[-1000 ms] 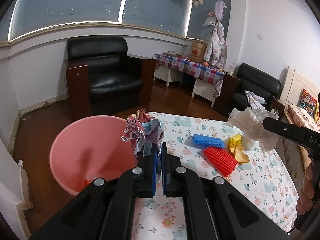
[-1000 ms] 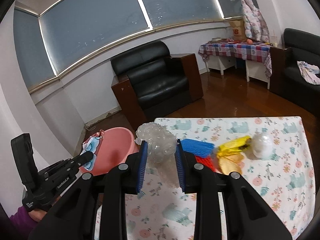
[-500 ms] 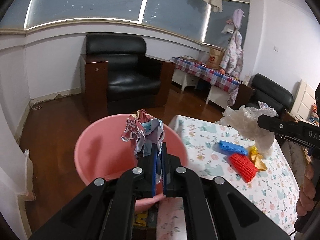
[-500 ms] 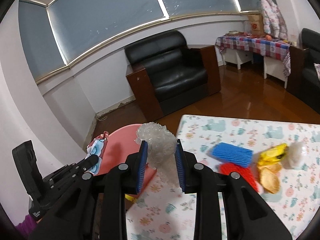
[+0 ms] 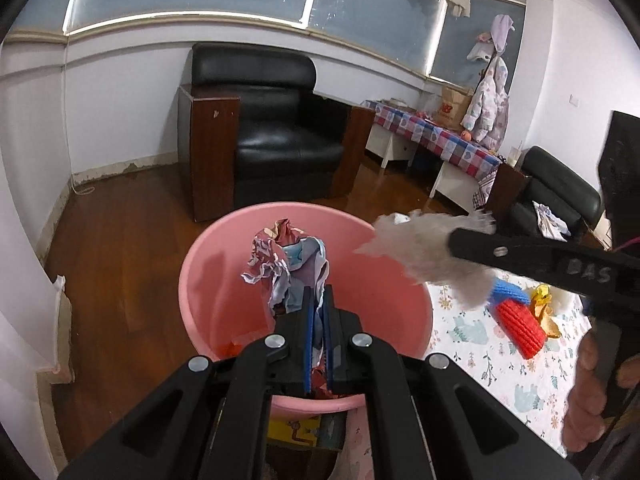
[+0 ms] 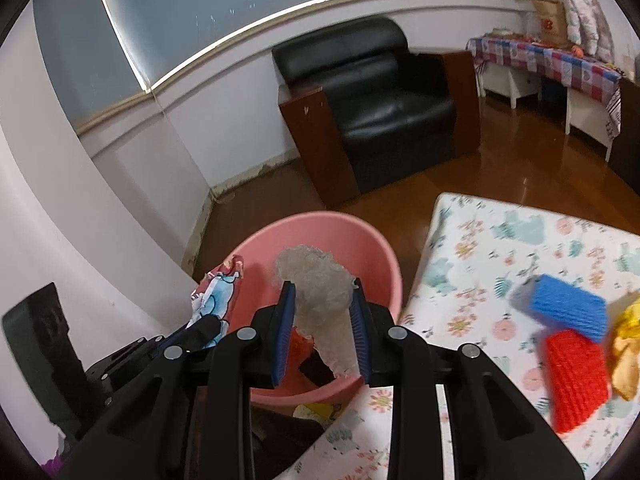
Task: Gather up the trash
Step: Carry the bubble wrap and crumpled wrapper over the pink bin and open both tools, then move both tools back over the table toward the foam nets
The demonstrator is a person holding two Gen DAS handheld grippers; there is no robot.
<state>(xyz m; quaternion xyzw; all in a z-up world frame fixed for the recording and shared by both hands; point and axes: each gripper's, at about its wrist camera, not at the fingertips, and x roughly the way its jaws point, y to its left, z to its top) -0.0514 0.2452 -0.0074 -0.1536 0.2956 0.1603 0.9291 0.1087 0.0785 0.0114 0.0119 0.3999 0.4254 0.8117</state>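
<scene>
Trash wads gripped in both tools (image 5: 316,344) (image 6: 323,334) over pink basin (image 6: 384,256); yellow scrap (image 6: 628,320) rightward.

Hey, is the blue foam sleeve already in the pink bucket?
No, the blue sleeve lies on the table by the red sleeve, outside the bucket.

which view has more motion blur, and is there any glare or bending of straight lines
Right wrist view: more blur, the blue foam sleeve and red foam sleeve smear at their edges, and the floor shows a glossy reflection. Left wrist view: mostly sharp, only the clear plastic wad in the right gripper is soft. Both views: fisheye bends the window frame into an arc, with dark corners.
</scene>
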